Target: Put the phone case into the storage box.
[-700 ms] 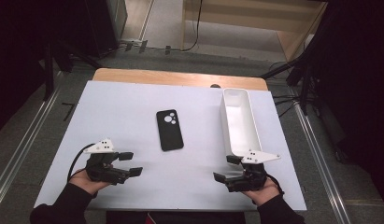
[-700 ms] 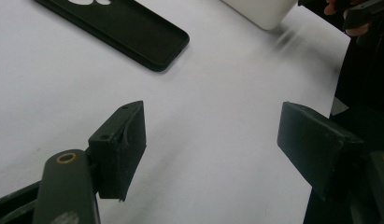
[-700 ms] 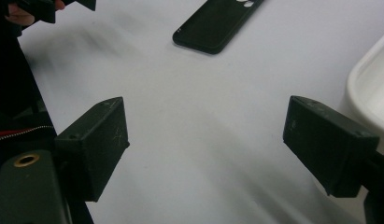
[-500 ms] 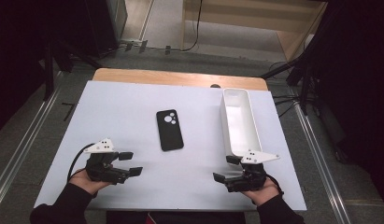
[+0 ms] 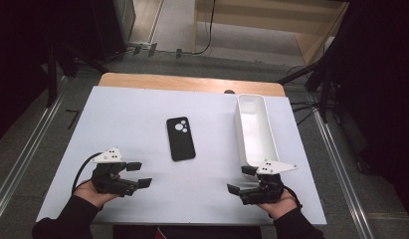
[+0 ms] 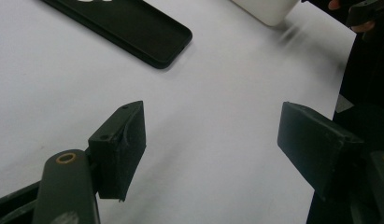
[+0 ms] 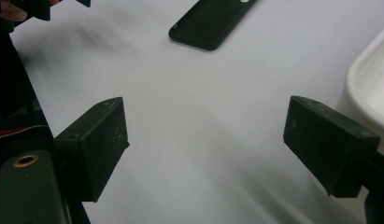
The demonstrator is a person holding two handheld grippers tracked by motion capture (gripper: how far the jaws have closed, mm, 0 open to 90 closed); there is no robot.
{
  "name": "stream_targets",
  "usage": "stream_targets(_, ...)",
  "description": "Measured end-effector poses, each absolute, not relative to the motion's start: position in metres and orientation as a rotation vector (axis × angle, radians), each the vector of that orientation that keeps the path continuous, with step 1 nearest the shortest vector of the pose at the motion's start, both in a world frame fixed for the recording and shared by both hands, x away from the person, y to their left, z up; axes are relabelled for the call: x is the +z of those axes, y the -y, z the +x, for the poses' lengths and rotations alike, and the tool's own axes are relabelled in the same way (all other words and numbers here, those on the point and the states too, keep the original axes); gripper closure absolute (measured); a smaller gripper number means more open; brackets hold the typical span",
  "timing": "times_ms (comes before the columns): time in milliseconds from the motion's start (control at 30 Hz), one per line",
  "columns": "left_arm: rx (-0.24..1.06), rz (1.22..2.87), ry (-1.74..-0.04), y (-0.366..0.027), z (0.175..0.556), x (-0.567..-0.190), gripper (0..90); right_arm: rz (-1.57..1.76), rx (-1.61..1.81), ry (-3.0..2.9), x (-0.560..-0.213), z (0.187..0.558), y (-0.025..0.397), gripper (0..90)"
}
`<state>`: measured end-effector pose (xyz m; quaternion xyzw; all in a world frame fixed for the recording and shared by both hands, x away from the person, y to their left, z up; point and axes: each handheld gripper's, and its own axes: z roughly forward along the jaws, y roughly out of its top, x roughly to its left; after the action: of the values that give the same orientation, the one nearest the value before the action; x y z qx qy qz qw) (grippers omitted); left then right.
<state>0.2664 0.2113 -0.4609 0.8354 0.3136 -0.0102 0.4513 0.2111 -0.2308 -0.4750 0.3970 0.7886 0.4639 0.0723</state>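
High view: white bench [image 5: 142,119] carries a black phone case [image 5: 180,139] at centre, camera cutouts at its far end, lying flat. A white rectangular bin [image 5: 255,130] sits to the case's right, long side running away from the person. Left tongs [image 5: 139,174] at the near left, jaws spread, nothing between them; right tongs [image 5: 242,180] at the near right, just at the bin's near end, jaws also spread and empty. Bare bench lies between each of the tongs and the case; nothing blocks the way. Compared with the earlier frames, both tongs and the case sit in practically the same spots.

Left gripper view: jaws wide apart over bare bench; phone case [image 6: 133,29] ahead upper left, bin corner [image 6: 266,9] at top, well apart from the case.

Right gripper view: jaws released; phone case [image 7: 210,21] ahead at top, bin rim [image 7: 367,79] at right edge, close to the right jaw.

No readable writing or brand marks anywhere.
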Motion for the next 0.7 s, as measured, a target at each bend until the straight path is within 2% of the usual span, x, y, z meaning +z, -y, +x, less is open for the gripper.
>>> stream_targets(700, -0.053, 2.071, -0.8, -0.2098, 0.2662, -0.4604, 23.7, 1.2, 1.372, -2.383, -0.4754, 0.211, 0.2296, 12.3)
